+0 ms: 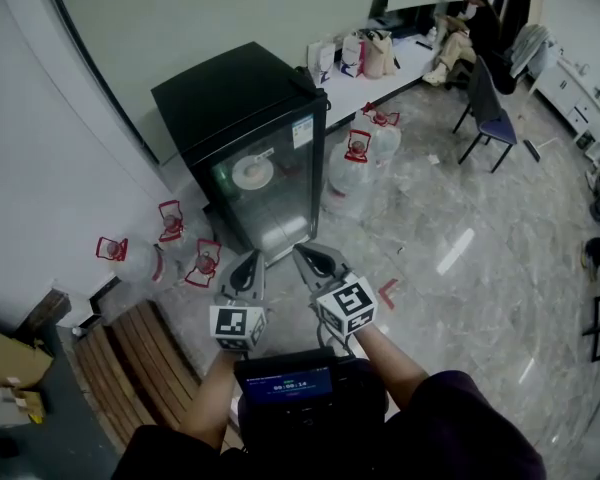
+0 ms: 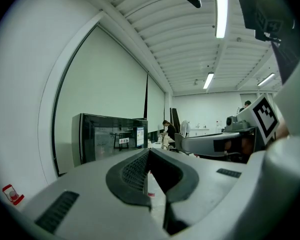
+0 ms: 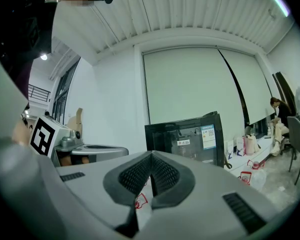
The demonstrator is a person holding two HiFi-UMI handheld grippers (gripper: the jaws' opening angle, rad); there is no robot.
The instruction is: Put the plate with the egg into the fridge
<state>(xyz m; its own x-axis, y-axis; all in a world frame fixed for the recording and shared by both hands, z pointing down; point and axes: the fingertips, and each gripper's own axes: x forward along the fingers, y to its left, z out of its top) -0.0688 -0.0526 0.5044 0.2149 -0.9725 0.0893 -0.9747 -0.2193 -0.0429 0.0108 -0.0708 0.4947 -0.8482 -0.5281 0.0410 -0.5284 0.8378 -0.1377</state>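
Long white ceiling strip lights (image 2: pixel 221 11) high above the jaws light the room brightly and evenly, leaving pale glare streaks on the glossy grey marble floor (image 1: pixel 458 250) and reflections on the black glass-door fridge (image 1: pixel 235 98) ahead of them. Both gripper views bulge fishbowl-like with black corners.

An office-like workroom: a polished stone floor (image 1: pixel 460 248), a long white bench (image 1: pixel 352 86) with bags (image 1: pixel 365 56), a seated person (image 1: pixel 465 28), an office chair (image 1: pixel 490 118), roller blinds (image 3: pixel 190 84), ceiling strip lights (image 2: pixel 221 14), and water jugs (image 1: pixel 352 173) beside a small black fridge (image 1: pixel 242 128).
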